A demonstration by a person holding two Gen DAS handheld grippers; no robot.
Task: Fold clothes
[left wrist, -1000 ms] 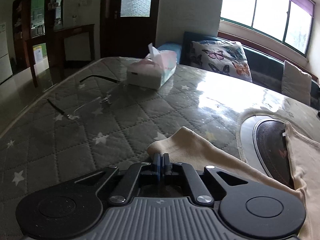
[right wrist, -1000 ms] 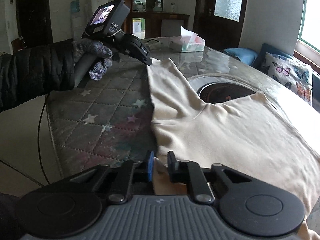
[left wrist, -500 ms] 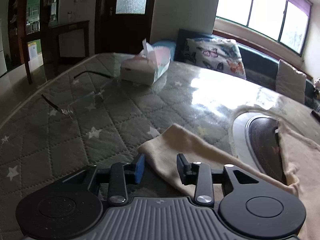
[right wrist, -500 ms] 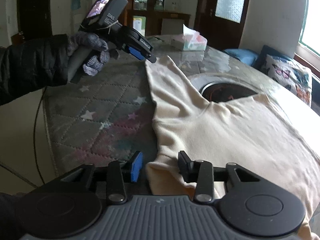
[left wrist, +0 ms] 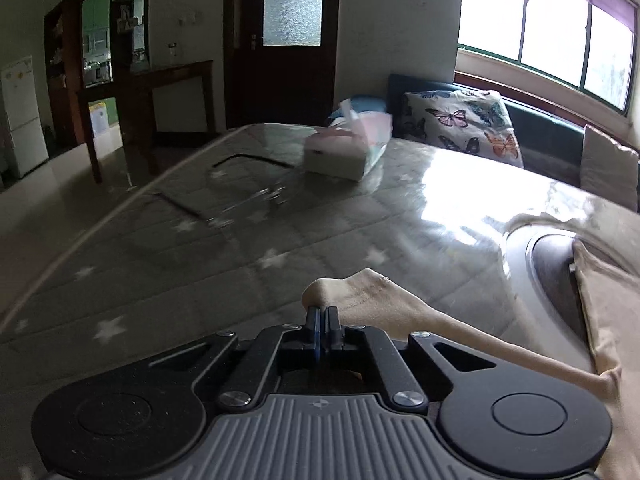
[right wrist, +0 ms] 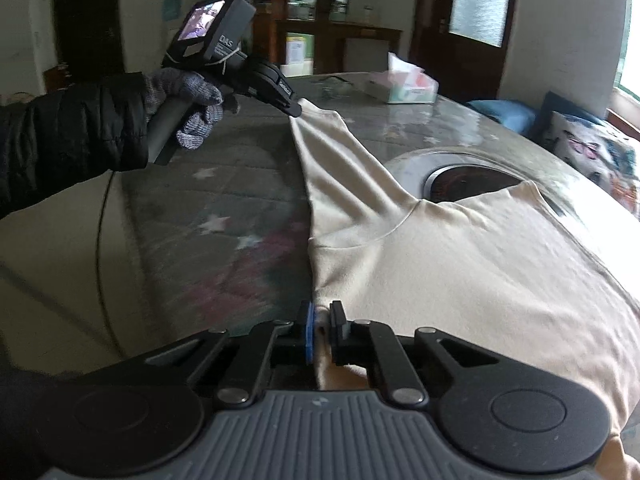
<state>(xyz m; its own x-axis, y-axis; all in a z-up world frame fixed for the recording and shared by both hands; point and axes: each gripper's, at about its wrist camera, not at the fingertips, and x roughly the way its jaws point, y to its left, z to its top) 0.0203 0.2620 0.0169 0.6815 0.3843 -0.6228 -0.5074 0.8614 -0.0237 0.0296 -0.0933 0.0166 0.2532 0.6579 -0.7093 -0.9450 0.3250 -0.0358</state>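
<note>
A cream long-sleeved shirt [right wrist: 460, 264] lies spread on the quilted grey table [right wrist: 224, 184]. Its sleeve [right wrist: 340, 160] stretches away toward my left gripper [right wrist: 296, 110], held by a gloved hand [right wrist: 188, 92]. In the left wrist view the left gripper [left wrist: 322, 312] has its jaws closing tight on the sleeve cuff [left wrist: 360, 292], which is lifted slightly off the table. My right gripper [right wrist: 322, 316] has its jaws closing on the shirt's near left edge, with cloth pinched between the pads.
A tissue box [left wrist: 344, 152] stands far back on the table, with a pair of glasses [left wrist: 248, 196] to its left. A round dark inset [right wrist: 468, 178] sits in the tabletop, partly under the shirt. A butterfly cushion [left wrist: 460, 124] lies on the bench beyond.
Both grippers opened half a second ago and have shut again on the cloth. The left one shifted along the table, and the cuff is now raised and bunched at its tips.
</note>
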